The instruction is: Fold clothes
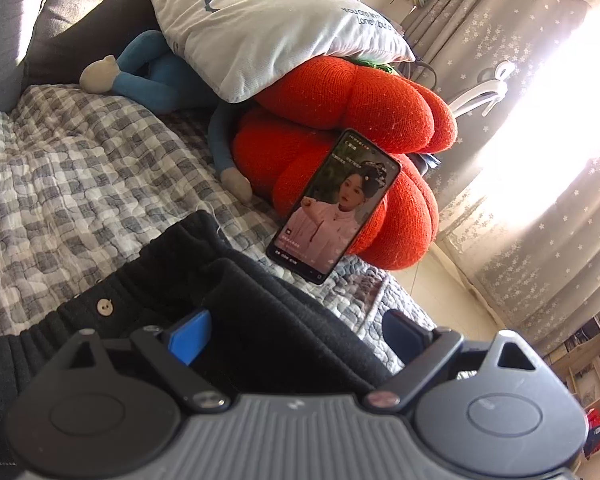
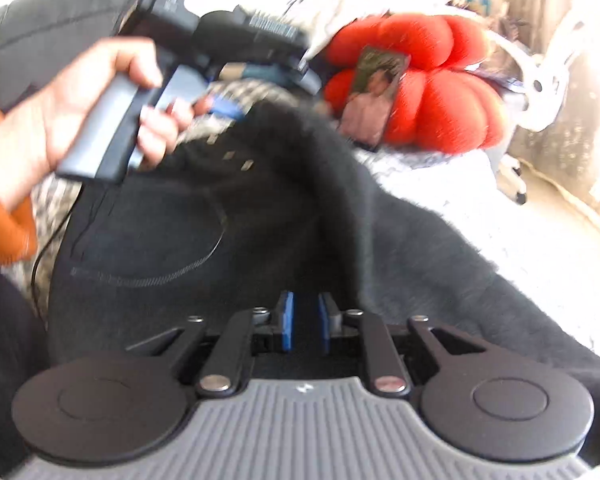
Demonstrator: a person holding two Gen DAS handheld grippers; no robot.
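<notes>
Black garment (image 1: 260, 320) lies on the checked bed cover (image 1: 80, 168), waistband end with button leftward. Left gripper (image 1: 296, 336): jaws wide, cloth bunched between, pads not pressing. Right gripper (image 2: 304, 326): jaws narrow; a dark fold rises just ahead, grip uncertain through blur.

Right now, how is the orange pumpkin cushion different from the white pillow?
The pumpkin cushion is bright orange-red, round and lumpy; the white pillow is pale, flat, with printed letters. The cushion sits on the checked quilt with a phone leaning on it; the pillow rests on top. Both look soft.
</notes>
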